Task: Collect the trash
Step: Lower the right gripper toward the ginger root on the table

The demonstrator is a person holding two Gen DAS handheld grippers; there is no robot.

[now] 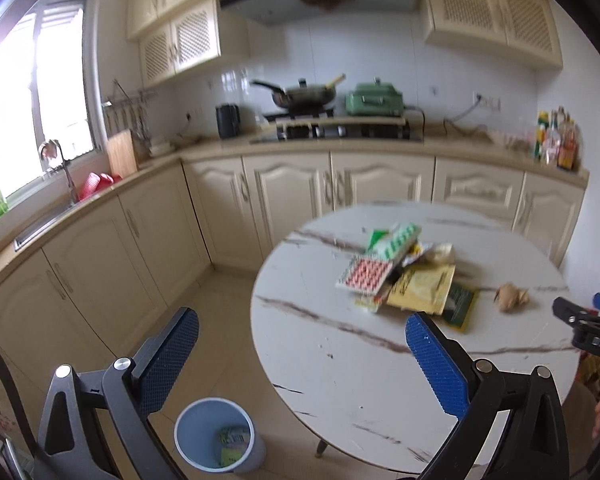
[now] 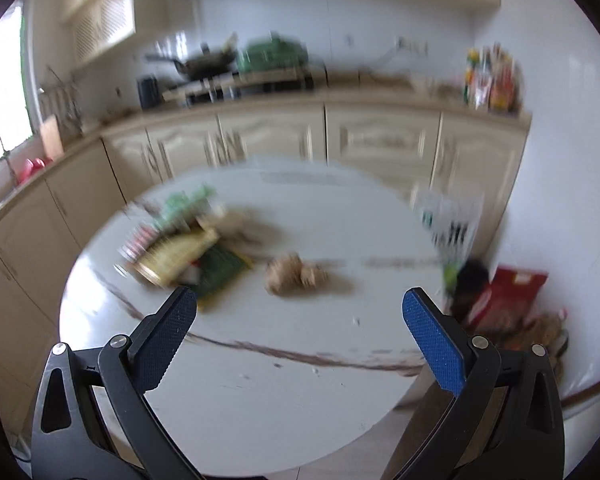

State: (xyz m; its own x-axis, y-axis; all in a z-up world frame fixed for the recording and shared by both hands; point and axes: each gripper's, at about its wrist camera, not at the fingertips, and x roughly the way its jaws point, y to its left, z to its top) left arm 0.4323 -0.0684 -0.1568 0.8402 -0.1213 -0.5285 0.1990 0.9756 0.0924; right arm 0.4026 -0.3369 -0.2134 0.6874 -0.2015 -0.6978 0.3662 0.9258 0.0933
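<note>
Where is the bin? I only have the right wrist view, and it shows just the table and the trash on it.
Observer: The light blue waste bin stands on the floor beside the round marble table, below the left gripper.
Operator: Is it empty?
Observer: No, a green and yellow wrapper lies inside.
Operator: Is the left gripper carrying anything?
Observer: No, its jaws are open with nothing between them.
Operator: What is left of that table?
Observer: A sink with a faucet under the window.
</note>
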